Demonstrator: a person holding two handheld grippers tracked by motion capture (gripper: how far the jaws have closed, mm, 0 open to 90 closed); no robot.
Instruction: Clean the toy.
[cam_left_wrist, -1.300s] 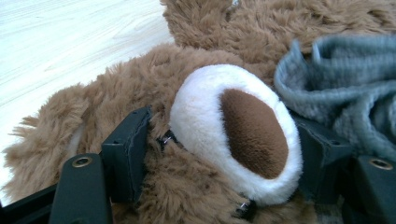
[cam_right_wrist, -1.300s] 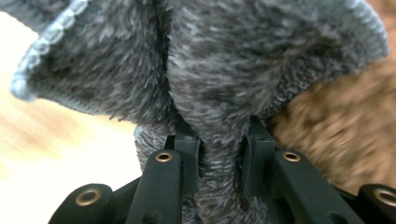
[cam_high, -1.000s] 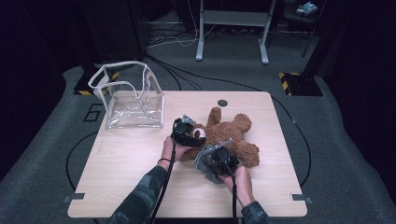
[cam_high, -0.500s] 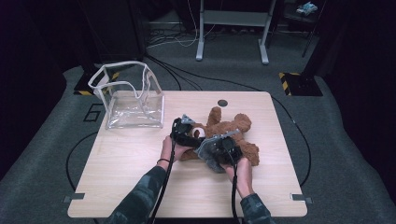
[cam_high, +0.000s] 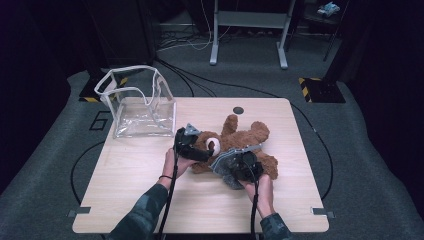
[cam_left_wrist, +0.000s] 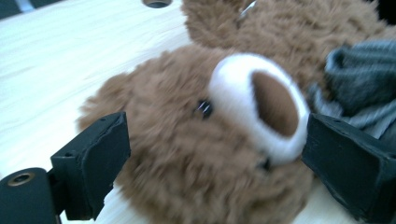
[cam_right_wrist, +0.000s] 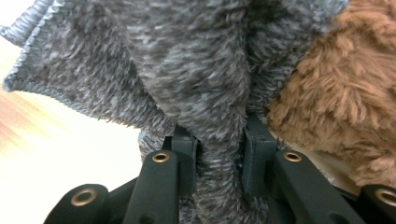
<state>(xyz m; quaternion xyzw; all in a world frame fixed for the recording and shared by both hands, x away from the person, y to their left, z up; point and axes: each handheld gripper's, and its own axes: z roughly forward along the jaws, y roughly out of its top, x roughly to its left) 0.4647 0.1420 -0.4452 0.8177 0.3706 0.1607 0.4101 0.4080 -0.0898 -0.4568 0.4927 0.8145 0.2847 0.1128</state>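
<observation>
A brown teddy bear (cam_high: 250, 137) lies on its back on the wooden table (cam_high: 150, 200), with a grey knitted garment (cam_high: 222, 164) over its lower body. My left gripper (cam_high: 202, 150) is at the bear's head (cam_left_wrist: 187, 186). Its jaws have just been opening and now stand wide on either side of the head, which lies between them, so my left gripper (cam_left_wrist: 215, 128) is open. My right gripper (cam_right_wrist: 219, 140) is shut on a fold of the grey garment (cam_right_wrist: 187, 56), close against the bear's fur (cam_right_wrist: 336, 93). In the high view, my right gripper (cam_high: 235, 169) sits at the bear's near side.
A clear plastic bag (cam_high: 142, 102) stands open at the table's back left. A small round hole (cam_high: 238, 110) is in the tabletop behind the bear. Cables and a metal stand (cam_high: 247, 30) are on the floor beyond the table.
My left gripper has shifted a little at the bear's head. My right hand has stayed by the bear with the grey garment.
</observation>
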